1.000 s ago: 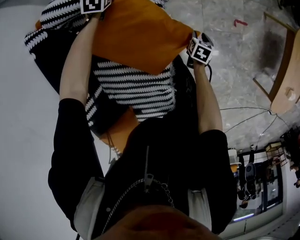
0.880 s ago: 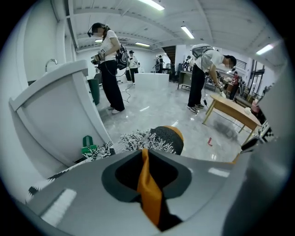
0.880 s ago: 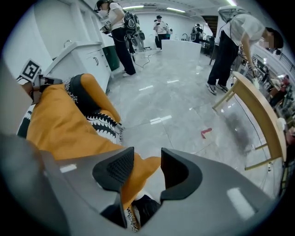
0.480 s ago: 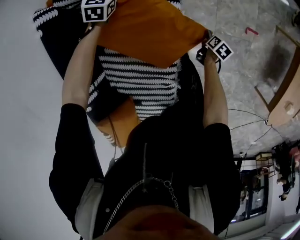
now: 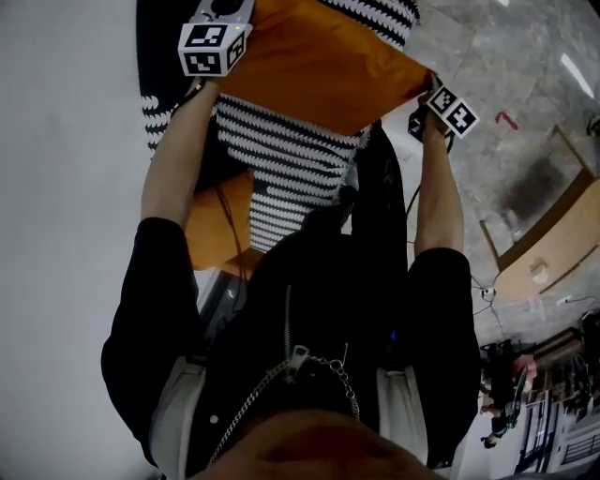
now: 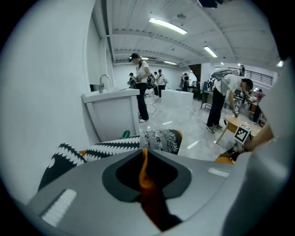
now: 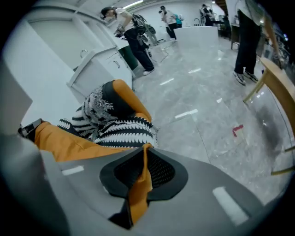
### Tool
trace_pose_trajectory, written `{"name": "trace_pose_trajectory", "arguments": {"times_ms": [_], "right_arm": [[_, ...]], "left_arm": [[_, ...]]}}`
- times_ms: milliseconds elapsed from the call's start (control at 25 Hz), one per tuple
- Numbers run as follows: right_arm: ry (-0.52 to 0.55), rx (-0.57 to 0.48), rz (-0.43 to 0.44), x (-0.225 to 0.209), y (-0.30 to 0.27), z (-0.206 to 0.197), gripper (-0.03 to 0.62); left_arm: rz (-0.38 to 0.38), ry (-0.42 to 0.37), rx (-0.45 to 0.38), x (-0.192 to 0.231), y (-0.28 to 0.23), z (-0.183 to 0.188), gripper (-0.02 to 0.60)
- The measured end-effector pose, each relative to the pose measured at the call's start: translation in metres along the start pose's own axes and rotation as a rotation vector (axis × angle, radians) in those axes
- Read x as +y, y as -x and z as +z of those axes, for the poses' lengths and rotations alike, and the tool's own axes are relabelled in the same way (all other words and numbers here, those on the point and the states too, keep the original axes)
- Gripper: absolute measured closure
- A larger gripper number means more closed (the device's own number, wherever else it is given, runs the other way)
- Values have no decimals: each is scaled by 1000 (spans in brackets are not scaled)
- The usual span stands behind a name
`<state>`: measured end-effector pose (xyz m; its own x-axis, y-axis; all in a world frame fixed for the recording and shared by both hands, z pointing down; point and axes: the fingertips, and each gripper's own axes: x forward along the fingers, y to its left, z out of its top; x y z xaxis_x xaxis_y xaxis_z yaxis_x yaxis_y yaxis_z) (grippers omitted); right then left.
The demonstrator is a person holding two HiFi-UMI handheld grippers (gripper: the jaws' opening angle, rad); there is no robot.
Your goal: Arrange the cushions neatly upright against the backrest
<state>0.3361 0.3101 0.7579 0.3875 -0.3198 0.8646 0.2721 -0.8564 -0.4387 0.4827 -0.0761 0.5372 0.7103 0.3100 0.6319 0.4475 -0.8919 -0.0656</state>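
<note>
**A:** Cushions first: how many do you count?

**B:** Two orange, and at least two striped in black and white. One orange cushion (image 5: 319,70) is held up at the far side, stretched between the two grippers. The second orange cushion (image 5: 217,220) lies nearer, at the left, partly under a striped cushion (image 5: 281,155). Another striped cushion (image 5: 375,11) shows at the far edge, beyond the held one.

**A:** Which gripper has what?

**B:** The left gripper (image 6: 144,156) has its fingers (image 6: 122,175) closed on a fold of orange fabric at the held cushion's left side. The right gripper (image 7: 145,154) is closing its fingers (image 7: 161,173), with orange fabric from the cushion's right corner pinched between them.

**A:** And the arms?

**B:** Two bare forearms, both reaching far out from the body, with black sleeves above the elbows. The left arm (image 5: 173,169) runs up the left side of the striped cushion. The right arm (image 5: 441,197) runs up the right, over the grey floor (image 5: 506,56). There are two marker cubes, the left cube (image 5: 214,47) and the right cube (image 5: 453,111), one at each side of the held cushion.
</note>
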Motion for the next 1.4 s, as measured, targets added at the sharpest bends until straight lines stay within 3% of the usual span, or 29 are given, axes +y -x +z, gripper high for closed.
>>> {"name": "trace_pose_trajectory", "arguments": {"times_ms": [400,640,880,1040,1400], "right_arm": [[264,41,39,75,21,12,566],[452,55,63,94,3,-23,568],[663,81,97,141,-29,-16,568],[793,92,147,198,-48,-21,568],[1091,123,256,343,-74,-54,568]], "left_arm": [[220,188,-29,42,106,-48,537],[363,327,-39,27,175,-156,537],[491,475,6,13,214,-242,537],[584,579,36,3,251,-298,538],[734,795,46,-21,322,-382,537]]}}
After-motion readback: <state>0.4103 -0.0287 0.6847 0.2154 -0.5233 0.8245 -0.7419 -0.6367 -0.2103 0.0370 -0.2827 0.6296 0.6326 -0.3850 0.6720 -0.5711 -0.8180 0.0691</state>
